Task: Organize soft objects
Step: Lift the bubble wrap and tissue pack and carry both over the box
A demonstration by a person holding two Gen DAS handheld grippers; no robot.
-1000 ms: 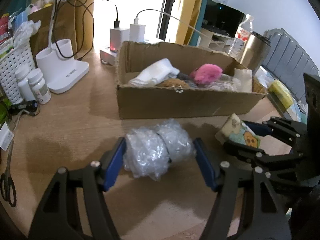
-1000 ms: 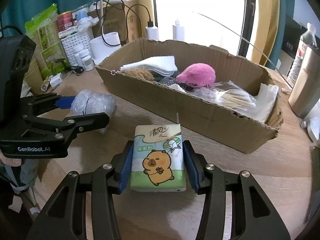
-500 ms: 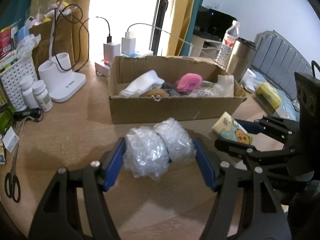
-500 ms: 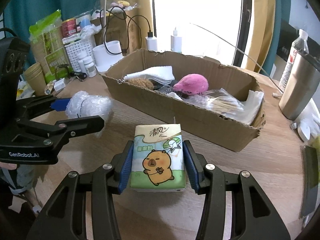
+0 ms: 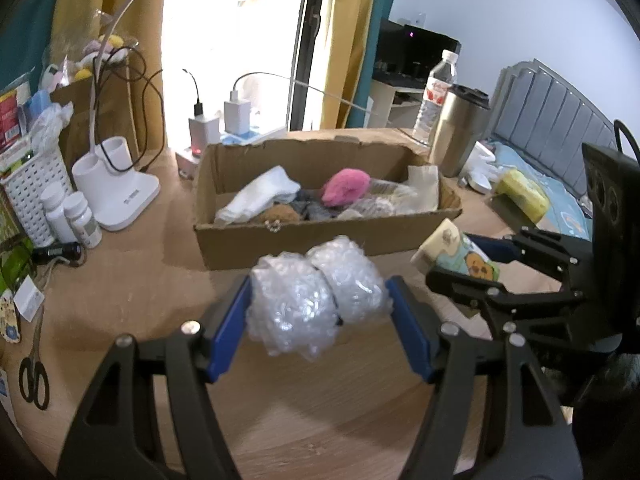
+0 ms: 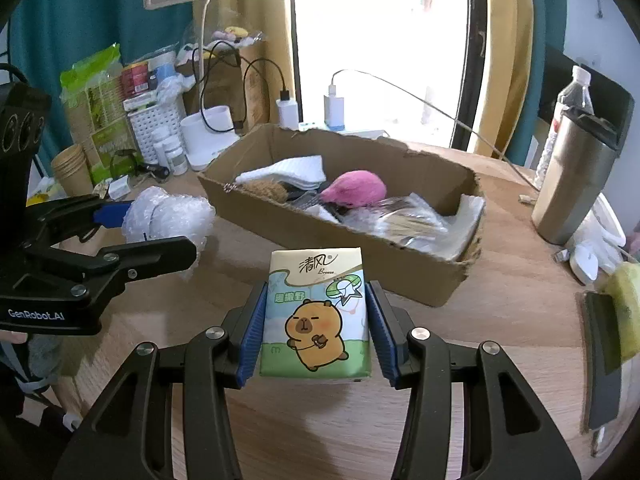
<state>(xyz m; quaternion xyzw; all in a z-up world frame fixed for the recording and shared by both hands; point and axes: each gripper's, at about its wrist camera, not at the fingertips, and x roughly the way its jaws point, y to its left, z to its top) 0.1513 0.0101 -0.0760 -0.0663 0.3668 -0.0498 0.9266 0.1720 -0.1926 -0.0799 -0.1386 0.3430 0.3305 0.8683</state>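
My left gripper [image 5: 318, 304] is shut on a roll of clear bubble wrap [image 5: 316, 300] and holds it above the wooden table, in front of the cardboard box [image 5: 280, 240]. My right gripper [image 6: 316, 312] is shut on a tissue pack with a capybara print [image 6: 316, 312], also held above the table short of the box [image 6: 400, 272]. The box holds a white cloth [image 5: 260, 196], a pink plush [image 5: 346, 186] and other soft items. The bubble wrap also shows in the right wrist view [image 6: 168, 216], and the tissue pack in the left wrist view [image 5: 460, 252].
A steel tumbler [image 6: 572, 180] and water bottle [image 6: 568, 104] stand right of the box. A white lamp base [image 5: 116, 184], pill bottles [image 5: 72, 216], a white basket [image 5: 28, 184] and chargers [image 5: 236, 116] stand to the left. Scissors [image 5: 34, 376] lie at the table's left edge. A yellow sponge [image 6: 624, 304] lies at right.
Both grippers have risen and drawn back from the box with their loads still held. The box now looks smaller and lower in both views.
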